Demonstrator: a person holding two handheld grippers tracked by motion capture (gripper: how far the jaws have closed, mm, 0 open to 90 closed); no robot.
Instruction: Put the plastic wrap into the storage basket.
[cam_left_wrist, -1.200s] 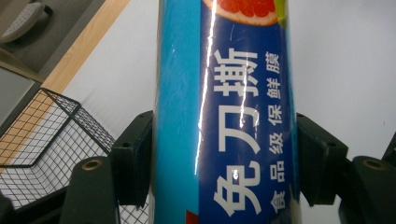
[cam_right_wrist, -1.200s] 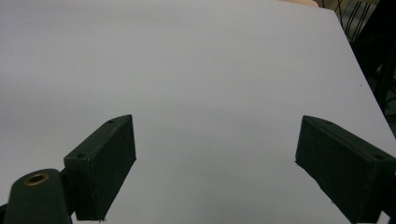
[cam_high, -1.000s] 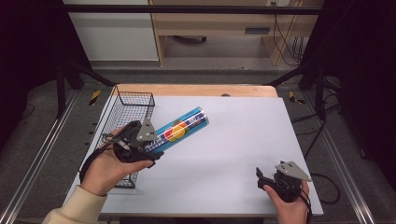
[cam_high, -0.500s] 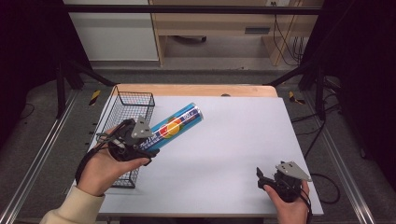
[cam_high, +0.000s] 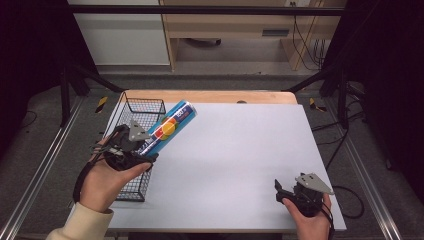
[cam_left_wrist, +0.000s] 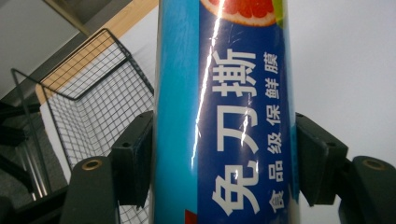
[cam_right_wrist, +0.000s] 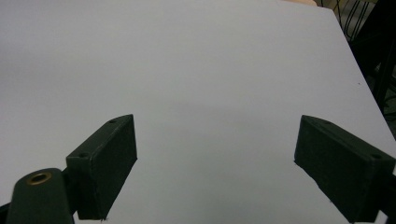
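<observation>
A blue tube of cling film with fruit pictures and white Chinese lettering is held off the table at the left, tilted up toward the far right. My left gripper is shut on its lower part; in the left gripper view both black pads press the tube's sides. The tube hangs over the right edge of a black wire basket. My right gripper rests at the table's near right corner, open, with bare white table between its pads.
The wire basket stands along the left edge of the white table. A wooden strip runs along the table's far edge. Black frame legs and cables stand on the floor beyond and to the right.
My left gripper has carried the tube leftward and a little nearer, so that it now hangs over the basket's edge. The right gripper has stayed put.
</observation>
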